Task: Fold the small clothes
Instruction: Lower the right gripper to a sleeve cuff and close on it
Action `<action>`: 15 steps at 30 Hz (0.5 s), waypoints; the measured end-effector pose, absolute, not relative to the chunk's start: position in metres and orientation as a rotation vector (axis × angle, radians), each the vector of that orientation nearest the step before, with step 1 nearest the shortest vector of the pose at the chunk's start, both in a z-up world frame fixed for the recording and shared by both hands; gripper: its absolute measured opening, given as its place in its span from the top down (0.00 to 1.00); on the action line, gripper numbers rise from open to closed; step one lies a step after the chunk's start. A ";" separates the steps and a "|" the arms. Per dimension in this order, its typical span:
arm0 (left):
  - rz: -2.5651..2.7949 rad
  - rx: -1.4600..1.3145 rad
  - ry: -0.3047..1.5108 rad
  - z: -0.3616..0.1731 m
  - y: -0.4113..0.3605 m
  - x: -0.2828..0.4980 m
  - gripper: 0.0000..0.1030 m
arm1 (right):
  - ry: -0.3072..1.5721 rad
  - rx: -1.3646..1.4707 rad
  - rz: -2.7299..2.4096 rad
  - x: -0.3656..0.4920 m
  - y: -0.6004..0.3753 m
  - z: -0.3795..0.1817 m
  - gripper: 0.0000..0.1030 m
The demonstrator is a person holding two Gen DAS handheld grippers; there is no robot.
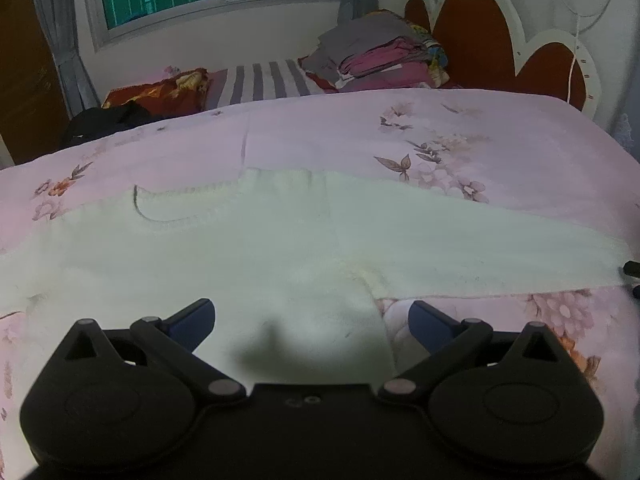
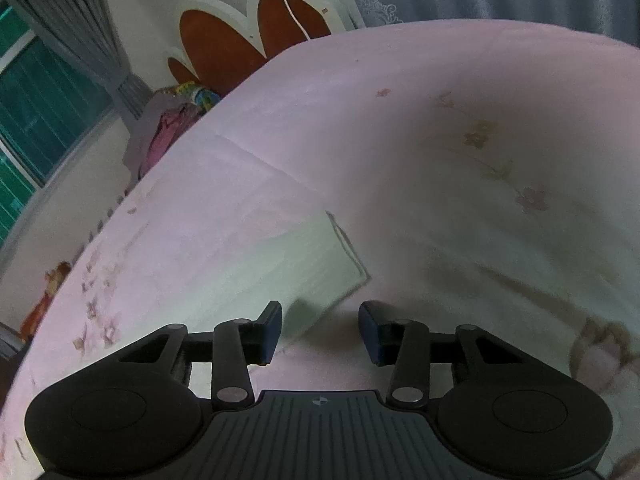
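With the pale garment [image 1: 280,248] spread flat on the pink bedspread [image 1: 360,132], my left gripper [image 1: 312,316] gapes empty over its near edge while my right gripper [image 2: 320,328], half-spread, seemingly straddles a corner, so next comes pinching both and folding.

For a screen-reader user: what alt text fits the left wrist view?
A pale white garment lies spread on a pink floral bedspread, with the open left gripper over its near edge. Folded clothes are stacked by the headboard.
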State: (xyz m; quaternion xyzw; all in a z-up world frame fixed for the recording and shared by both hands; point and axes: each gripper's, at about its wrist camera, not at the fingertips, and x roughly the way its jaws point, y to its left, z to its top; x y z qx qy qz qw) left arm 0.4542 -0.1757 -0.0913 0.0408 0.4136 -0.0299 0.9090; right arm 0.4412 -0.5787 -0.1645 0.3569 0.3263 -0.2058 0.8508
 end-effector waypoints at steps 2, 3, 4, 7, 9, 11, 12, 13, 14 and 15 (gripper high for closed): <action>-0.062 0.077 0.849 -0.090 -0.182 0.459 0.00 | 0.682 0.761 -0.425 0.442 -0.581 -0.164 0.58; -0.064 0.073 0.846 -0.089 -0.184 0.460 0.00 | 0.679 0.761 -0.422 0.443 -0.583 -0.164 0.59; -0.063 0.069 0.843 -0.088 -0.186 0.461 0.00 | 0.678 0.759 -0.420 0.444 -0.583 -0.163 0.63; -0.038 0.042 0.830 -0.085 -0.183 0.463 0.00 | 0.692 0.751 -0.431 0.447 -0.586 -0.165 0.95; -0.028 -0.004 0.829 -0.083 -0.171 0.462 0.00 | 0.690 0.755 -0.431 0.445 -0.589 -0.167 0.96; -0.034 -0.045 0.834 -0.083 -0.155 0.461 0.00 | 0.694 0.720 -0.433 0.445 -0.587 -0.164 0.96; -0.024 -0.052 0.839 -0.084 -0.147 0.460 0.00 | 0.698 0.701 -0.434 0.447 -0.584 -0.163 0.96; -0.003 -0.055 0.840 -0.085 -0.138 0.459 0.00 | 0.702 0.680 -0.435 0.448 -0.580 -0.160 0.96; 0.022 -0.061 0.837 -0.086 -0.127 0.456 0.00 | 0.702 0.656 -0.430 0.450 -0.574 -0.155 0.96; 0.048 -0.077 0.831 -0.086 -0.115 0.452 0.00 | 0.694 0.642 -0.417 0.451 -0.567 -0.150 0.96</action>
